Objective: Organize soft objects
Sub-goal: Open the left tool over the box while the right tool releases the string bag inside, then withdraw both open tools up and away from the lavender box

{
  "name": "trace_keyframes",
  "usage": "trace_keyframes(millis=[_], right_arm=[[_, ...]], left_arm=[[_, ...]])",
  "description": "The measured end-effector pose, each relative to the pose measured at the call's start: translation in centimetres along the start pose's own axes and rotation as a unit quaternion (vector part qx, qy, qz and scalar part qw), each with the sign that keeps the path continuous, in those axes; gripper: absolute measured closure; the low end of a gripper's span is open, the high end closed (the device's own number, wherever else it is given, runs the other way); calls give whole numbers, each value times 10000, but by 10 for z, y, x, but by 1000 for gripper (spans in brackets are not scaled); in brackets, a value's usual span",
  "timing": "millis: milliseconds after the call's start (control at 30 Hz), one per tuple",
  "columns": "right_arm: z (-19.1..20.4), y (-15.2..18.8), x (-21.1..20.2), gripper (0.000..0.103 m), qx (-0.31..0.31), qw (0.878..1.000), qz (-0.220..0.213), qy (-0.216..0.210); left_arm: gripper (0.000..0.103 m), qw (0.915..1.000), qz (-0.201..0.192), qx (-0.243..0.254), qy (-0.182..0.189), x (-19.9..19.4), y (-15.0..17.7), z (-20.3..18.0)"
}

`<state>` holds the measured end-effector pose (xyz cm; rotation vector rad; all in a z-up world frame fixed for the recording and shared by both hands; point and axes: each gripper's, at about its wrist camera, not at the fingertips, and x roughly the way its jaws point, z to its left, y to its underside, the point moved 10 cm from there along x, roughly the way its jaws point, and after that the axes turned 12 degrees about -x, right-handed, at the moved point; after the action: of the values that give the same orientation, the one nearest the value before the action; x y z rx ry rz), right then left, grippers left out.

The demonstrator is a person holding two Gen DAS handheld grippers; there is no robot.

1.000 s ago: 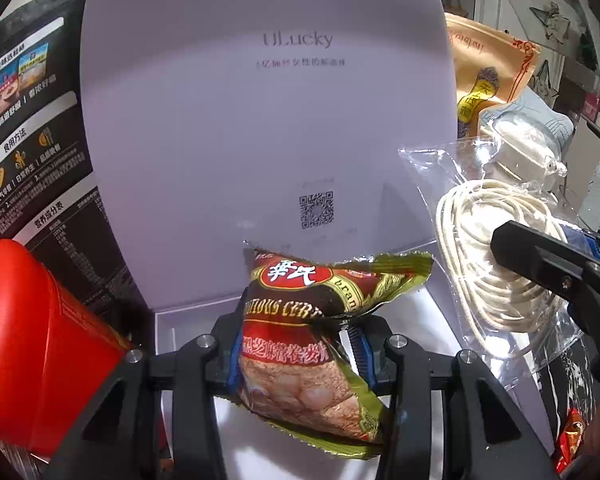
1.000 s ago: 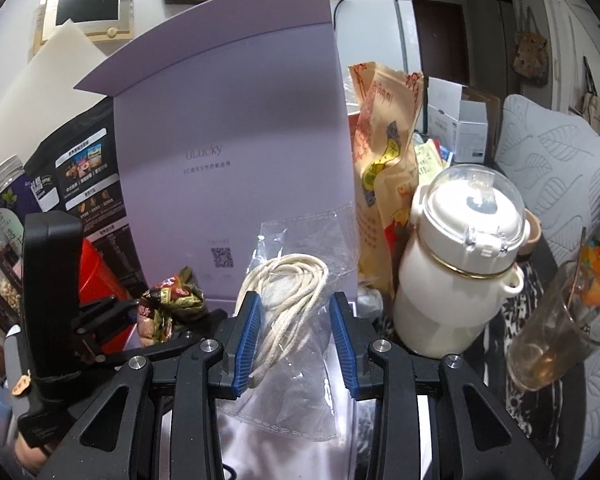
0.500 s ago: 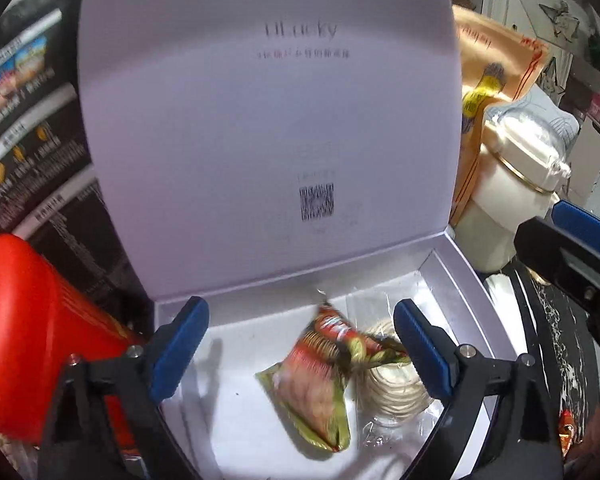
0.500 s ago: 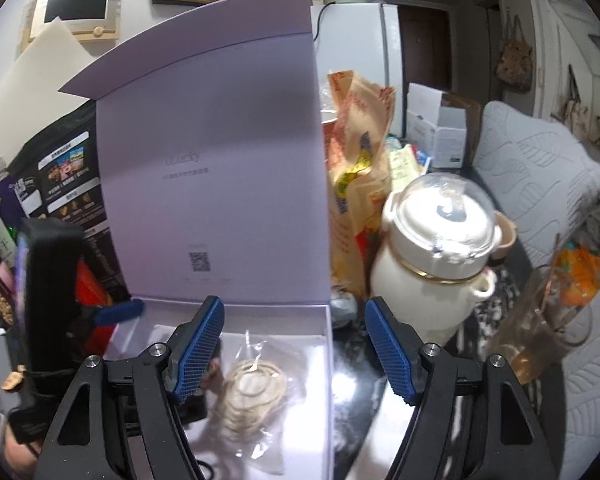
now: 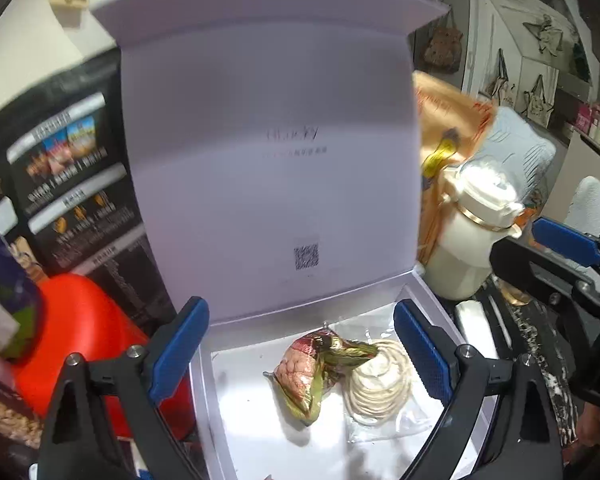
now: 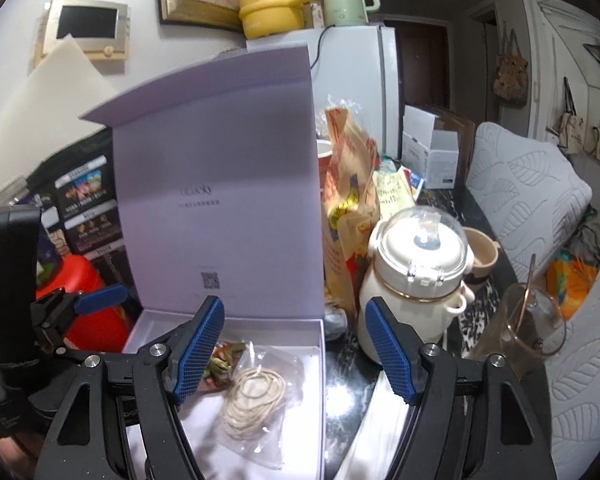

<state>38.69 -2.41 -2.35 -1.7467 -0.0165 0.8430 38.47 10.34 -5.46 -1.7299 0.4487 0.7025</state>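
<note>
A green and red snack packet (image 5: 312, 372) and a clear bag of coiled white cord (image 5: 380, 392) lie side by side inside a white box (image 5: 220, 408) whose lid (image 5: 268, 152) stands upright behind. My left gripper (image 5: 300, 352) is open and empty above the box. My right gripper (image 6: 294, 348) is open and empty above the box's right edge. The cord bag (image 6: 256, 396) and part of the packet (image 6: 222, 360) show in the right wrist view; the packet is partly hidden by my left finger.
A red container (image 5: 80, 336) stands left of the box. A cream lidded pot (image 6: 416, 276) and an orange snack bag (image 6: 348, 208) stand to the right. A glass with a straw (image 6: 516, 332) stands further right. Black printed packaging (image 5: 68, 184) is behind on the left.
Both grippers opened and let go: the packet and the cord bag dropped into the box. Both grippers have since drawn back and up from the box.
</note>
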Motion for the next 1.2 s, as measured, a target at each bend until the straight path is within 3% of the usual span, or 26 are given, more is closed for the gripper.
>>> trace_keyframes(millis=[533, 933, 1033, 1200], right_arm=[[15, -29, -103, 29, -234, 9976, -655, 72], [41, -33, -195, 29, -405, 9929, -1111, 144], [46, -30, -215, 28, -431, 9922, -1162, 154], [54, -21, -245, 24, -491, 9906, -1257, 230]], left_arm=[[8, 9970, -772, 93, 29, -111, -19, -15], [8, 9918, -1262, 210, 49, -206, -8, -15], [1, 9906, -1349, 212, 92, -223, -4, -16], [1, 9894, -1408, 281, 216, -245, 9, -20]])
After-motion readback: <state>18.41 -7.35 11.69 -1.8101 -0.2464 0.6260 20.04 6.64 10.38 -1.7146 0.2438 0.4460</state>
